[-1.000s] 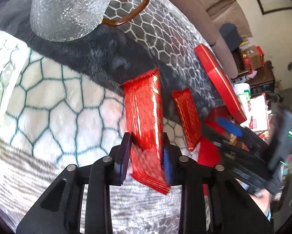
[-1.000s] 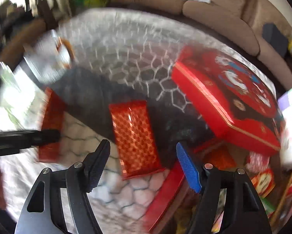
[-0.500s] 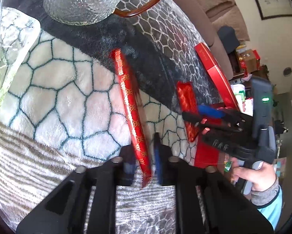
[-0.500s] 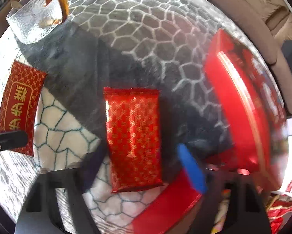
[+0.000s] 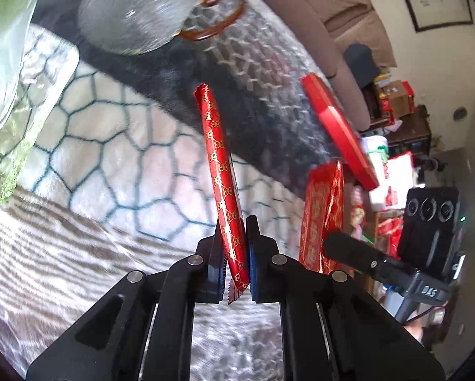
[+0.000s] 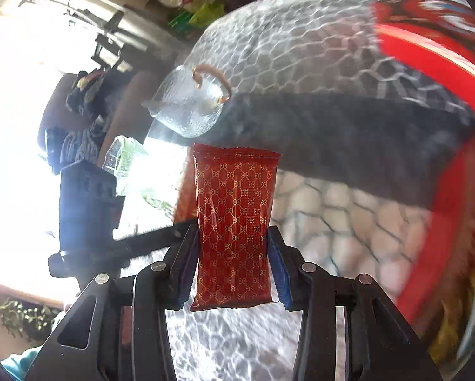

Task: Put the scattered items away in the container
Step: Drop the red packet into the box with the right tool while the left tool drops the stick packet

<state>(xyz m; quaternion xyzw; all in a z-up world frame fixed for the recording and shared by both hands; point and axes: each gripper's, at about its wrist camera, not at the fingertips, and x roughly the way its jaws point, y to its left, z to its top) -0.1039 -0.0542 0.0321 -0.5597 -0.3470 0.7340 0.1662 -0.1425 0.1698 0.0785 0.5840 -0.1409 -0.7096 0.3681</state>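
My left gripper [image 5: 232, 254] is shut on a red gold-patterned packet [image 5: 220, 165], held edge-on above the fleece-covered table [image 5: 110, 146]. My right gripper [image 6: 234, 273] is shut on a second red gold-patterned packet [image 6: 234, 216], held flat-faced above the table; that packet also shows in the left wrist view [image 5: 324, 209], with the right gripper's finger across it. The red tin lid [image 5: 336, 130] lies at the right. The red container [image 6: 444, 238] sits at the table's right edge, blurred, with its lid [image 6: 434, 60] beyond it.
A textured glass mug [image 5: 136, 9] with a brown handle stands at the far side, also in the right wrist view [image 6: 186, 111]. A clear bag with green contents [image 5: 12, 95] lies at the left. A sofa [image 5: 326, 19] is behind the table.
My right gripper closed on the second packet and lifted it off the table. My left gripper kept its packet and raised it, and both views swung.
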